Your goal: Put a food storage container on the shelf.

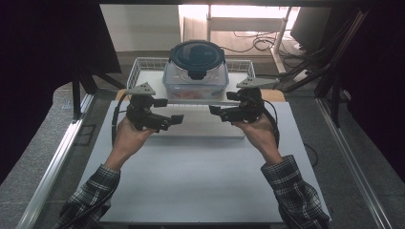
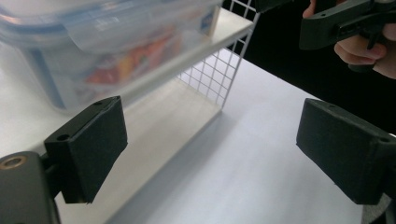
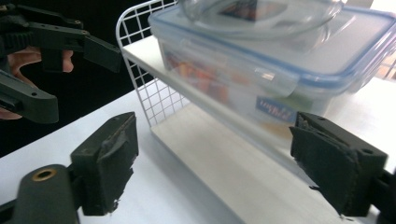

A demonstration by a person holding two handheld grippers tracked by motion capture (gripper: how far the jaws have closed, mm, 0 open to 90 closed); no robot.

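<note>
white table (image 1: 191, 181) | storage box (image 1: 196, 78) — upright, long axis crosswise — on shelf (image 1: 191, 101)

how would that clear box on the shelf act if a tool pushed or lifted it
The clear box looks like rigid plastic with smooth walls, so it would probably slide rather than flex. A round dark-lidded container sits on top and may shift or topple if tilted. Contents inside suggest some weight.

We see a round container (image 1: 197, 53) stacked on a box (image 1: 195, 82), apparently on the rack's (image 1: 143, 67) upper shelf (image 1: 157, 78), at the bench's (image 1: 191, 181) far edge.
</note>
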